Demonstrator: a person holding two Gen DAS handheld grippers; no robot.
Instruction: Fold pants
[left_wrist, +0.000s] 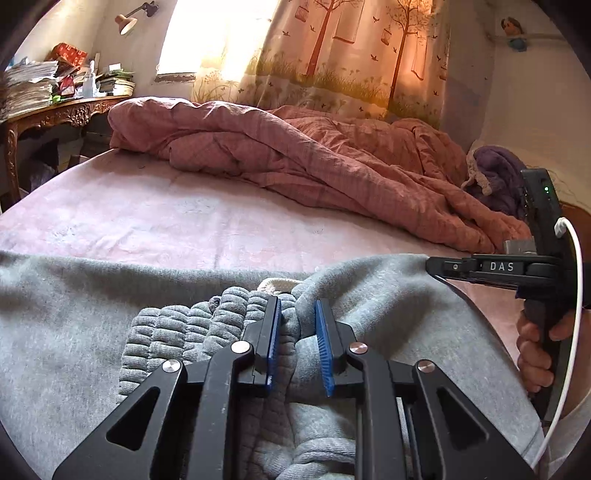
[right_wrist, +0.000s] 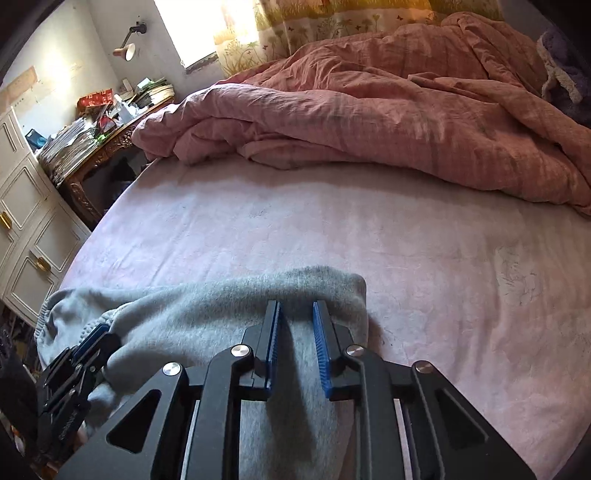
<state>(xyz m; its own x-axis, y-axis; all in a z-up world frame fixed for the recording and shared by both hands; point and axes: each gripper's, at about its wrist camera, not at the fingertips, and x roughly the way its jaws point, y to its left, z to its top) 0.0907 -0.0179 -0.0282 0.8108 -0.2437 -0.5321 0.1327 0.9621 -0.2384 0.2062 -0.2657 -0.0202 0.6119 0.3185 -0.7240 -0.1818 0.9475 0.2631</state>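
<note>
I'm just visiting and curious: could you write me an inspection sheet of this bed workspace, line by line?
Surface: pink bed sheet, mostly bare.
Job's things: grey pants lying at the near edge, ribbed waistband bunched.
Clutter: rumpled pink duvet; purple blanket.
Grippers: left gripper nearly closed on waistband fabric; right gripper nearly closed over a grey fabric fold.
Cables: white cable on the right gripper's handle.
Surroundings: cluttered wooden desk, wall lamp, tree-print curtain, white cabinet.

Sunlit window (left_wrist: 207, 37) glowed behind a tree-print curtain (left_wrist: 351, 55); rumpled pink duvet (left_wrist: 295, 155) on the bed (right_wrist: 332, 240), cluttered carved desk (left_wrist: 62, 114) beside it.
</note>
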